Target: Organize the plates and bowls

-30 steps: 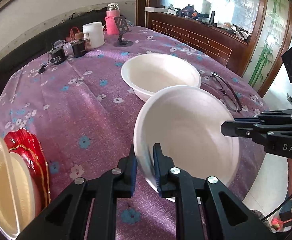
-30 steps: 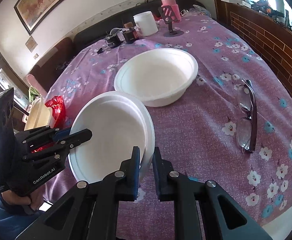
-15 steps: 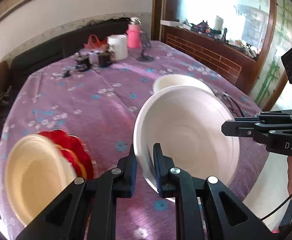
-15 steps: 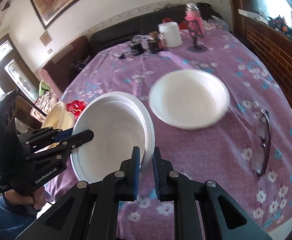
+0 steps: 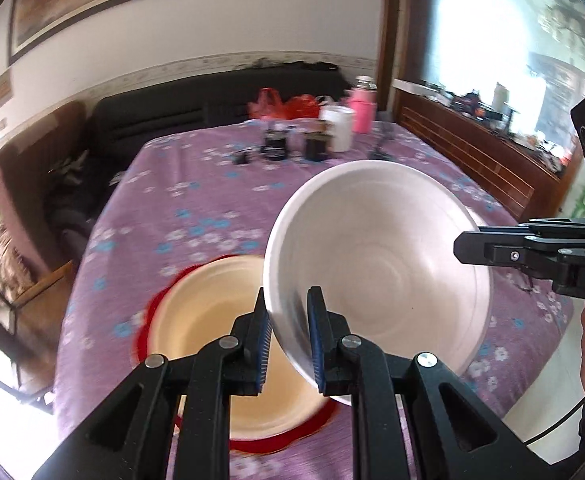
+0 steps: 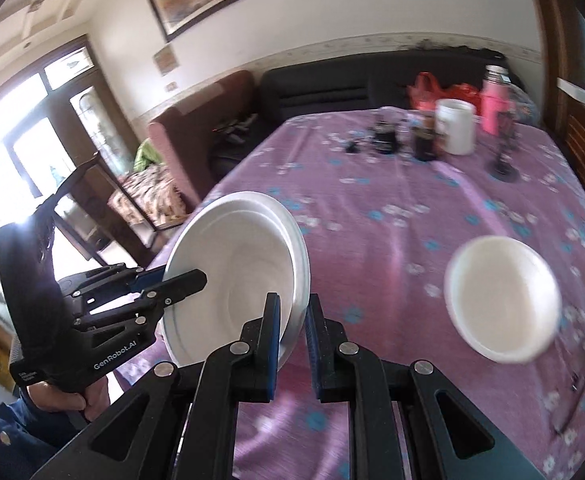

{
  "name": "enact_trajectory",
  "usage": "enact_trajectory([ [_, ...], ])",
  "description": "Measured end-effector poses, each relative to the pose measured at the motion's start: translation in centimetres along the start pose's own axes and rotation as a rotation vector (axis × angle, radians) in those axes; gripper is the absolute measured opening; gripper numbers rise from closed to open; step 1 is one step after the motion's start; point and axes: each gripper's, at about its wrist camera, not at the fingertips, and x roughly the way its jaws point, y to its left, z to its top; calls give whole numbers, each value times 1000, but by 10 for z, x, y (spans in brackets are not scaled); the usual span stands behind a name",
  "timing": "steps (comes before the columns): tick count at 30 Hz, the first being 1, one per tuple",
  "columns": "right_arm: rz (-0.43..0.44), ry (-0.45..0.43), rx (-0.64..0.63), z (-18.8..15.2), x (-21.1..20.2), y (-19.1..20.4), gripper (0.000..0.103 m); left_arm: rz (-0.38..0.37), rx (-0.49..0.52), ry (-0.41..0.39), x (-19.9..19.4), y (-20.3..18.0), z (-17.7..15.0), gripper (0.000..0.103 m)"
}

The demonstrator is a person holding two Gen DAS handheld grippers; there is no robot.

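- While both tools point down at the purple flowered counter (image 5: 196,208), the left gripper (image 5: 288,336) is clamped on the near left rim of a white bowl (image 5: 376,264), one finger inside the rim and one outside.
- Seen from the right wrist camera, the right gripper (image 6: 292,332) pinches the opposite rim of the same bowl (image 6: 236,276), so the bowl hangs tilted in the air between the two tools, clear of the counter.
- Just beneath and to the left of the held bowl, in the left wrist view, a cream bowl (image 5: 212,320) sits nested on red dishes (image 5: 152,316) at the near edge of the counter; how many red ones there are cannot be told through the blur.
- A person's hand (image 6: 72,400) grips the handle of the left tool at the near left of the right wrist view.
- Further right, a second white bowl (image 6: 500,300) rests upright on the counter, well apart from the held one.
- A pair of glasses (image 6: 576,384) lies just right of that bowl, by the counter's edge.
- At the far end stand a white mug (image 6: 456,132), a pink bottle (image 6: 492,100) and some small dark jars (image 6: 384,140), close together.
- Behind the counter a black sofa (image 6: 332,88) runs along the wall.
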Motion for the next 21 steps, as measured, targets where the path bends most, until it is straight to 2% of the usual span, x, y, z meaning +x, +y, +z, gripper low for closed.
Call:
enact_trajectory([
  [9,84,82,-33,8,59,38,14,70,-110,47,1,60,-22,15],
  [15,90,139,-26,4,86,41,14,68,-136,83,10,76,-30,15],
  [21,75,156,-22,4,95,37,14,64,-140,108,22,78,-32,15],
])
